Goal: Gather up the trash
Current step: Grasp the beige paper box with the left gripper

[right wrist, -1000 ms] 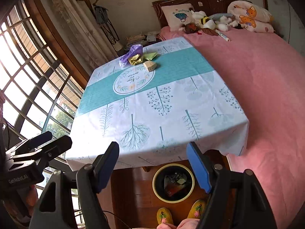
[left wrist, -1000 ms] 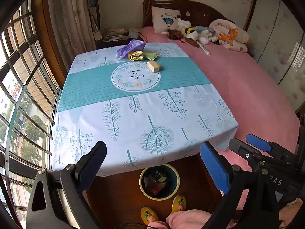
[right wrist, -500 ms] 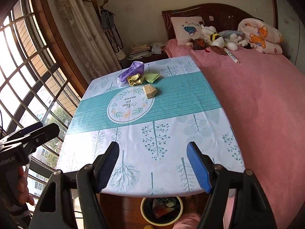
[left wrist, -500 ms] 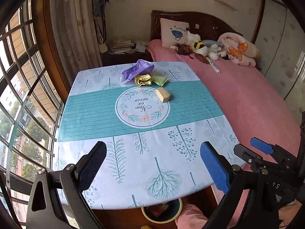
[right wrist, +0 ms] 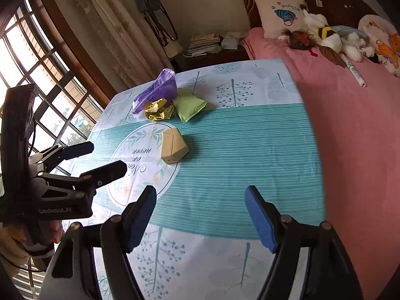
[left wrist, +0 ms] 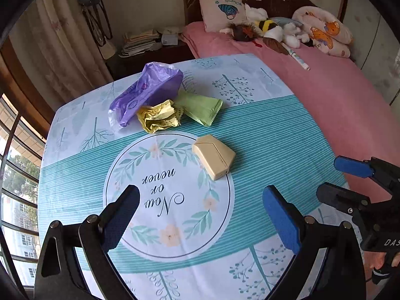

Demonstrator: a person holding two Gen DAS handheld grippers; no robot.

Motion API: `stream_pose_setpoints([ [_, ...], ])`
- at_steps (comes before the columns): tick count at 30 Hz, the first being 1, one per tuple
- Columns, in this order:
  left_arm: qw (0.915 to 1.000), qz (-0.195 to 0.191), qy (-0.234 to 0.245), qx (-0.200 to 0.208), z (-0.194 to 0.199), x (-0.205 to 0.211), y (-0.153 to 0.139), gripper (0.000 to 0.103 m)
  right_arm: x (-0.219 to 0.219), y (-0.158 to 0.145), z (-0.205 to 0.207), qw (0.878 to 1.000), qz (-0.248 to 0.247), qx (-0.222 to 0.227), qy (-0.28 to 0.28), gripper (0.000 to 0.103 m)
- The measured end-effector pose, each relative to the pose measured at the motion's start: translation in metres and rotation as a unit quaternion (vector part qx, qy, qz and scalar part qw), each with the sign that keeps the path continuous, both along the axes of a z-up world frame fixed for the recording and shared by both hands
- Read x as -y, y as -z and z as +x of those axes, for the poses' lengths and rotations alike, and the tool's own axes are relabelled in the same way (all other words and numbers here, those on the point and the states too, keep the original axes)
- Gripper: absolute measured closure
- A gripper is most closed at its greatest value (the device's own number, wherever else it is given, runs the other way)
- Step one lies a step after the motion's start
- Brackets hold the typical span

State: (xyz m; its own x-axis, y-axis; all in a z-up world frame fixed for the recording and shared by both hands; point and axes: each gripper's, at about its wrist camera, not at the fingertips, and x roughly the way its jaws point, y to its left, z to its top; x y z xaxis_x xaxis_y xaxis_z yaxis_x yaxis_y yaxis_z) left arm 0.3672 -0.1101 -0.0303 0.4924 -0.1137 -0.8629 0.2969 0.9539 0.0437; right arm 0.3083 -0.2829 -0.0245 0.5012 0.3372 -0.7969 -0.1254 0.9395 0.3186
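Note:
Several pieces of trash lie on the table (left wrist: 262,135): a beige box (left wrist: 213,156) (right wrist: 173,148) at the round print's edge, and behind it a crumpled yellow wrapper (left wrist: 160,116) (right wrist: 159,110), a green packet (left wrist: 200,110) (right wrist: 189,105) and a purple plastic bag (left wrist: 147,92) (right wrist: 156,92). My left gripper (left wrist: 200,215) is open and empty, hovering over the round print just short of the box; it also shows in the right wrist view (right wrist: 95,157). My right gripper (right wrist: 201,217) is open and empty over the teal band, right of the left one; it also shows in the left wrist view (left wrist: 342,180).
A bed with a pink cover (left wrist: 337,95) touches the table's right side, with a pillow (left wrist: 223,8) and plush toys (left wrist: 272,28) at its head. A nightstand with papers (left wrist: 145,42) stands behind the table. A barred window (right wrist: 30,57) and curtain (left wrist: 52,40) are on the left.
Both grippers have moved forward over the table toward the trash, which now looks much closer. The bin and slippers on the floor have dropped out of view. Both stay open.

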Motion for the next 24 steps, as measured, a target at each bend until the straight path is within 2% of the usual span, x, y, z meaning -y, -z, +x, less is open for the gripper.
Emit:
stream_pose_setpoints([
  [7, 0.9991, 0.031, 0.024, -0.016, 0.049, 0.018, 0.051, 0.005, 0.013, 0.034, 0.063, 0.999, 0.021, -0.013, -0.034, 0.030],
  [14, 0.9981, 0.040, 0.045, -0.015, 0.073, 0.023, 0.067, 0.005, 0.013, 0.056, 0.090, 0.998, 0.028, -0.024, -0.053, 0.030],
  [17, 0.9971, 0.056, 0.048, -0.018, 0.080, 0.026, 0.075, 0.006, 0.012, 0.061, 0.099, 0.997, 0.031, -0.027, -0.060, 0.031],
  [20, 0.9974, 0.055, 0.045, -0.013, 0.082, 0.027, 0.077, 0.015, 0.009, 0.061, 0.106, 0.997, 0.027, -0.022, -0.069, 0.032],
  [24, 0.9988, 0.023, 0.027, -0.033, 0.085, 0.025, 0.075, 0.042, 0.002, 0.060, 0.120, 0.997, 0.027, -0.017, -0.076, 0.032],
])
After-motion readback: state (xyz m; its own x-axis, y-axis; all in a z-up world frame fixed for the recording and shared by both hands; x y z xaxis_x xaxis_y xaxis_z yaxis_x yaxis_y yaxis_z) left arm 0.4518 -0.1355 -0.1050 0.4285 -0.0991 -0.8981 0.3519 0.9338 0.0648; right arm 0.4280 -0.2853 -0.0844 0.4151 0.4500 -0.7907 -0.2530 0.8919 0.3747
